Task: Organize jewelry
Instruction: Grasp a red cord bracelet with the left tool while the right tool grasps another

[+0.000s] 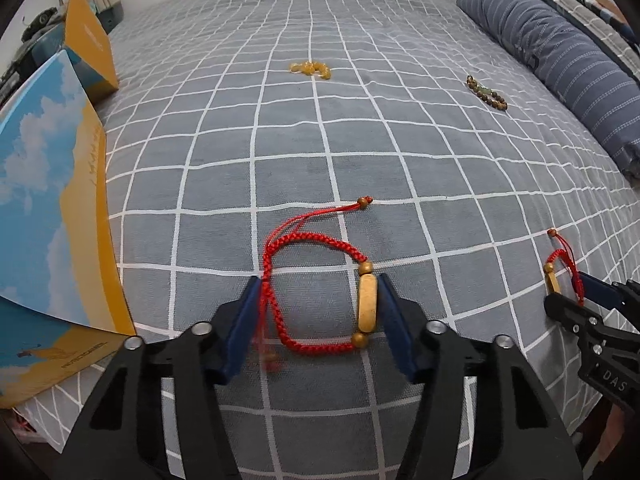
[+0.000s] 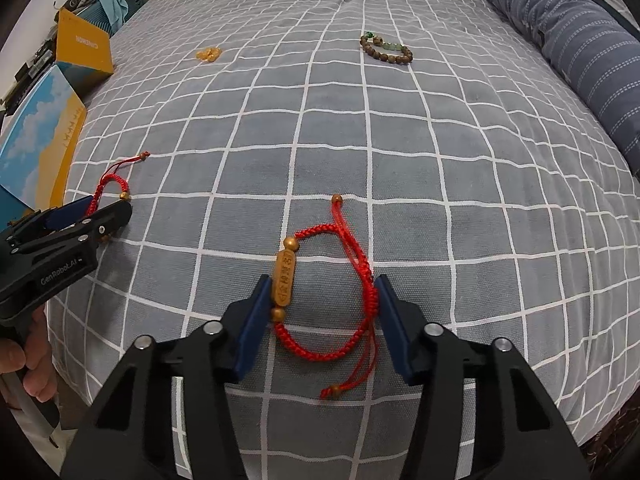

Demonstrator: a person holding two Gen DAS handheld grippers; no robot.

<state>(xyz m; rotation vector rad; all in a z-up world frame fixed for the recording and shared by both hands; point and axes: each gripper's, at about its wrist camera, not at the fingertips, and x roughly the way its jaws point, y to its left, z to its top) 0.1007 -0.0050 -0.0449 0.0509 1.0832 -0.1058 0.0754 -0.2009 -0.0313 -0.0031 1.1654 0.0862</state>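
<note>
Two red braided bracelets with gold bar charms lie on the grey checked bedspread. My left gripper is open, its blue pads on either side of the first bracelet. My right gripper is open around the second bracelet. Each gripper also shows in the other view: the right one and the left one. A yellow bead bracelet and a brown wooden bead bracelet lie farther back; they also show in the right wrist view: yellow, brown.
A blue and yellow box lid leans at the bed's left edge, with an open yellow box behind it. A striped blue pillow lies along the right side. The bed's near edge drops off below the grippers.
</note>
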